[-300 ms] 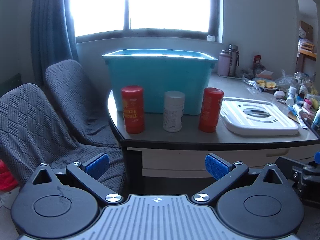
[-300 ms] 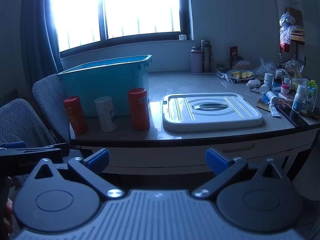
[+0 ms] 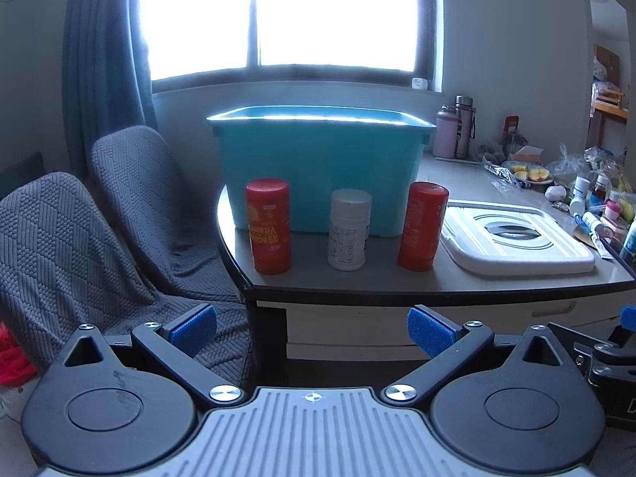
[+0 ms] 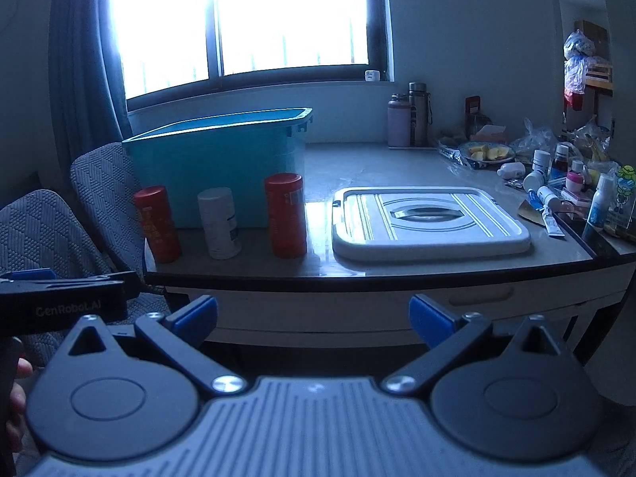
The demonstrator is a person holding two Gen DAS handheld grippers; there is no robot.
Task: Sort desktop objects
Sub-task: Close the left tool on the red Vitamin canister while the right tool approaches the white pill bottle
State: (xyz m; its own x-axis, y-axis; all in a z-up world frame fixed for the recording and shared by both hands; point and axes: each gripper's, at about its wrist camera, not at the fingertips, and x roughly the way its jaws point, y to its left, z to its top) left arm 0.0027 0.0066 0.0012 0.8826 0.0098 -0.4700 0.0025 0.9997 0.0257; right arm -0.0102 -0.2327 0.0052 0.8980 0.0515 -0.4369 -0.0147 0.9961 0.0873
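Bright window light falls on a smooth grey desk [image 3: 469, 274] with a dark rounded edge. Nearest the cameras, below the desk edge, the left gripper [image 3: 312, 328] and the right gripper [image 4: 313, 316] both hover with jaws spread wide and empty, their blue pads rough like felt. Two chairs [image 3: 79, 230] under grey quilted covers stand left of the desk. Near the front edge three upright cylinders stand in a row, slightly apart: a red tube [image 3: 269, 225] with yellow lettering, a white bottle [image 3: 348, 229], and a second red tube [image 3: 421, 225]. Right of them a flat white ribbed lid [image 3: 516, 238] lies on the desk. Just behind the row stands a teal plastic bin [image 3: 322, 159], rectangular and open-topped. Farther back stand two metal flasks [image 3: 455, 132] and small cluttered bottles [image 4: 556, 175].
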